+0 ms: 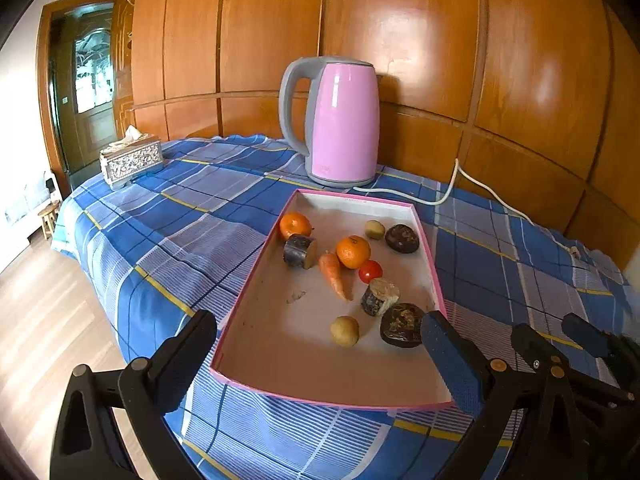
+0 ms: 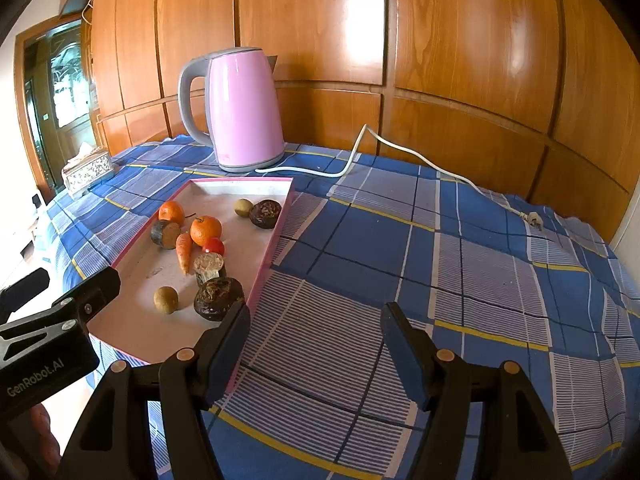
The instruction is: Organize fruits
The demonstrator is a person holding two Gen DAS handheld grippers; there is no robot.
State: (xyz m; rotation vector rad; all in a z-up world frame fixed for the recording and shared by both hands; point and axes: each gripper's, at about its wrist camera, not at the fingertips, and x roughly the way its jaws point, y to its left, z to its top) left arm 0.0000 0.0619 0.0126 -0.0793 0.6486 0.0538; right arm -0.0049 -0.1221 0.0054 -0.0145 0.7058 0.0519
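Lying inside a shallow pink-edged tray on the blue plaid-covered surface is a scatter of produce: two mandarins, one at the far left and one mid-tray, a carrot touching the mid-tray mandarin, a cherry tomato just beside both, two cut dark-skinned stubs, two small tan round fruits, and two dark wrinkled round fruits. The left tongs stand spread wide over the tray's near end, nothing between their pads, the right pad close to the near dark fruit. The right tongs are spread too, empty, above bare cloth just right of the tray. Behind the tray stands a pink electric kettle, its white cord trailing right. A carved tissue box sits at the far left.
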